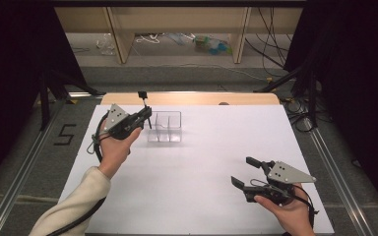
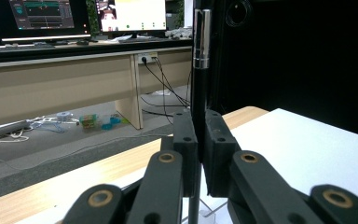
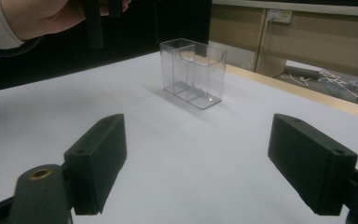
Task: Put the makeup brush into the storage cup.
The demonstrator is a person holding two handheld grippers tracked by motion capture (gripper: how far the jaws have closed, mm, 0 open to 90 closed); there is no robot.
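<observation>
Left gripper (image 1: 146, 116) pinches a pen (image 2: 199, 84) beside the clear organizer (image 1: 166, 127).
The pen stands upright between the pressed-together jaws, just at the organizer's 9 o'clock. Right gripper (image 1: 243, 172), jaws spread and empty, rests at the table's (image 1: 197, 167) 5 o'clock, well apart.

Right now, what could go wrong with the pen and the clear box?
1. The left gripper pinches the thin pen on a short stretch only, so it may tilt or slip in the pads.
2. The clear box is tall, narrow and looks light; a pen lowered off-centre could catch its rim and tip it.
3. The right gripper is open, far from the box, so nothing steadies it.
</observation>
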